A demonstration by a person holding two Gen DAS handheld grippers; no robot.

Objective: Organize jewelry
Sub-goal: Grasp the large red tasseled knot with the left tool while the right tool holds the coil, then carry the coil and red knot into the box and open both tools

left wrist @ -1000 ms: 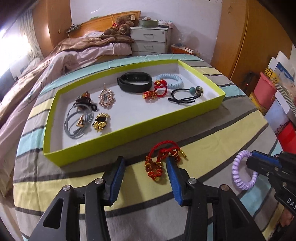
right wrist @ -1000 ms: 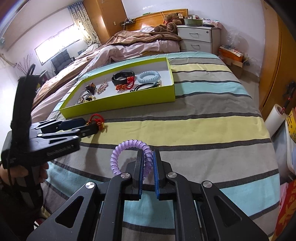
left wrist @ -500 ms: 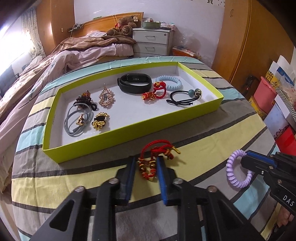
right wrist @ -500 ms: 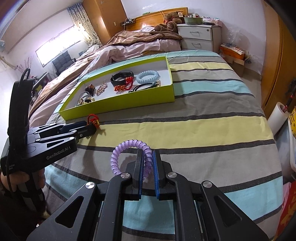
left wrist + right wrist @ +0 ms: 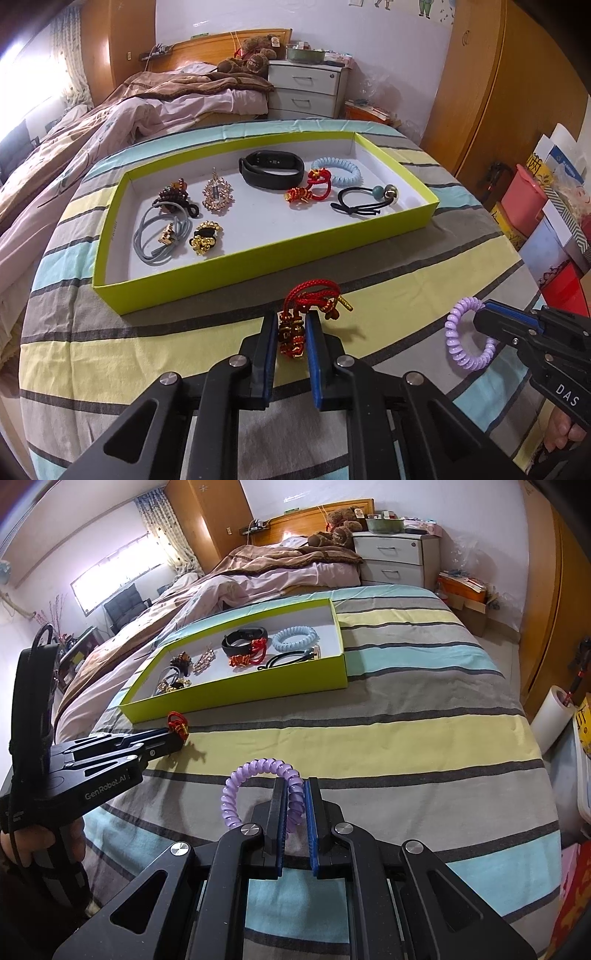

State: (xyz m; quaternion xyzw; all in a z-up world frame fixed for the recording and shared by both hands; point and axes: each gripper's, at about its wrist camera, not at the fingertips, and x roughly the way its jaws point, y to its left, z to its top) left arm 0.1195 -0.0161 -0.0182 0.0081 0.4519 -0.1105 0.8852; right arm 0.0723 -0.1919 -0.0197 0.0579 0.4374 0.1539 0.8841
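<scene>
A lime-green tray [image 5: 258, 264] [image 5: 236, 698] lies on the striped bedspread and holds several pieces: a black band [image 5: 271, 170], a blue coil tie [image 5: 338, 171], a red cord bracelet [image 5: 310, 188], a black hair tie [image 5: 364, 203], a grey hair tie [image 5: 159, 236] and brooches. My left gripper [image 5: 291, 332] [image 5: 173, 734] is shut on a red-and-gold cord bracelet [image 5: 310, 306] lifted in front of the tray's near wall. My right gripper [image 5: 294, 805] [image 5: 484, 321] is shut on a purple coil hair tie [image 5: 255, 786] [image 5: 465, 336], to the right of the left one.
A rumpled pink and brown bed [image 5: 122, 114] lies beyond the table to the left. A white nightstand [image 5: 306, 88] stands at the back. Boxes and a pink bin [image 5: 524, 192] crowd the right side near the wooden wardrobe.
My left gripper has closed on the red-and-gold bracelet and lifted it off the cloth. My right gripper still holds the purple coil tie and has risen slightly.
</scene>
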